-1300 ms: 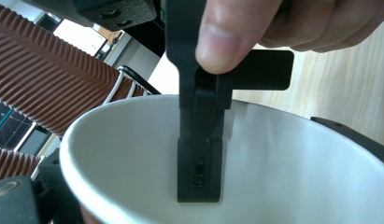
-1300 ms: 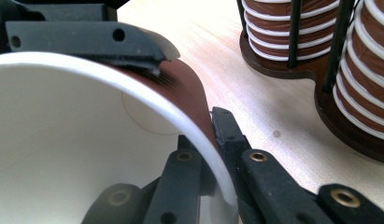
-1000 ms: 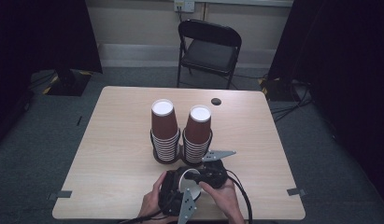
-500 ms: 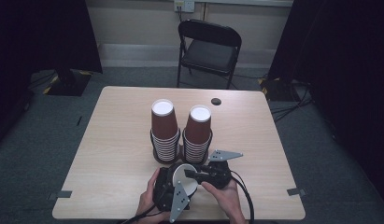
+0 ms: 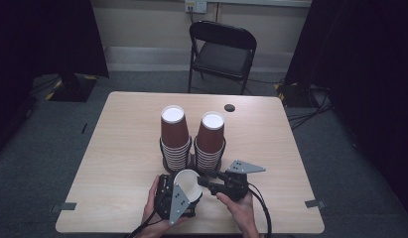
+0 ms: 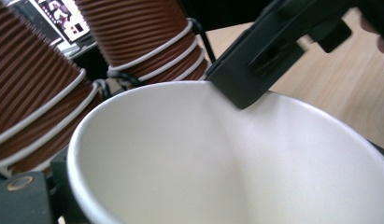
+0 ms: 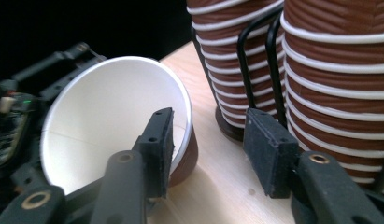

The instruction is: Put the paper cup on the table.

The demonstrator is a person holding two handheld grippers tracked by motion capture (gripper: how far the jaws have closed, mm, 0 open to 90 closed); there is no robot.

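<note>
A single brown paper cup (image 5: 187, 182) with a white inside lies tilted at the table's near edge, mouth up and toward the right. My left gripper (image 5: 177, 199) is shut on it, and the cup's mouth (image 6: 217, 158) looms in the left gripper view. My right gripper (image 5: 205, 182) is open and straddles the rim. In the right gripper view (image 7: 210, 149), one jaw sits inside the cup (image 7: 110, 121) and the other outside. Just behind stand two tall stacks of brown cups (image 5: 173, 134) (image 5: 211, 136) in black wire holders.
The stacks' bases (image 7: 231, 126) are close to my right gripper's outer jaw. A small dark round disc (image 5: 230, 107) lies near the table's far edge. A black folding chair (image 5: 221, 49) stands beyond the wooden table (image 5: 117, 148).
The left gripper and cup have shifted slightly left, and the cup's mouth has tipped up more. The right gripper has stayed close, its jaw now at the rim.
</note>
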